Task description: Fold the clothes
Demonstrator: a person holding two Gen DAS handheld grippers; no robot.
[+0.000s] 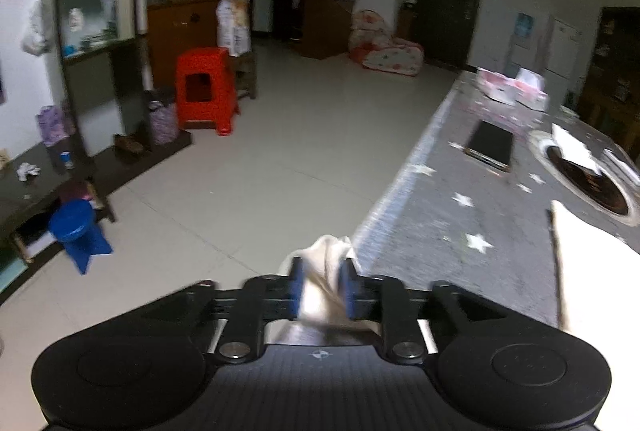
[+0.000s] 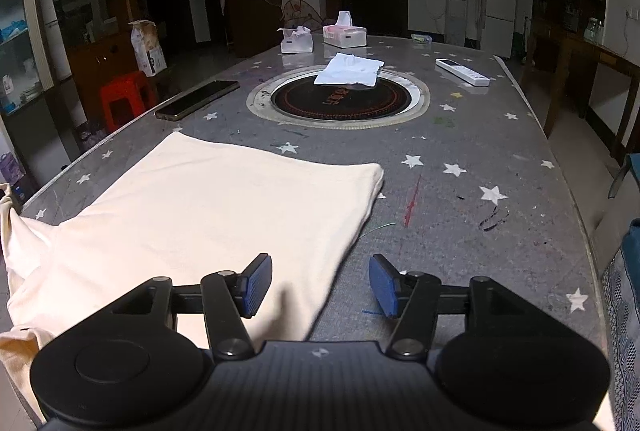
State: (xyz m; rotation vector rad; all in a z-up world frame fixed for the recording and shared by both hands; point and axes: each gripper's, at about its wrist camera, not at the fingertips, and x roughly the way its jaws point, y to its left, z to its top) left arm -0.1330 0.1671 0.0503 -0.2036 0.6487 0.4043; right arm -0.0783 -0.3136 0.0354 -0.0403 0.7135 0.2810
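Your left gripper (image 1: 322,285) had a bunched corner of the cream garment (image 2: 208,207) pinched between its blue pads, out past the counter's (image 2: 460,231) left edge, while your right gripper (image 2: 320,281) hung released over the near hem. I'd have kept that corner taut and carried it straight across, since most of the cloth lay flat mid-counter, well short of the phone (image 2: 198,99).

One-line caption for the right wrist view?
Open right gripper hovers over the cream garment on the star-patterned table.
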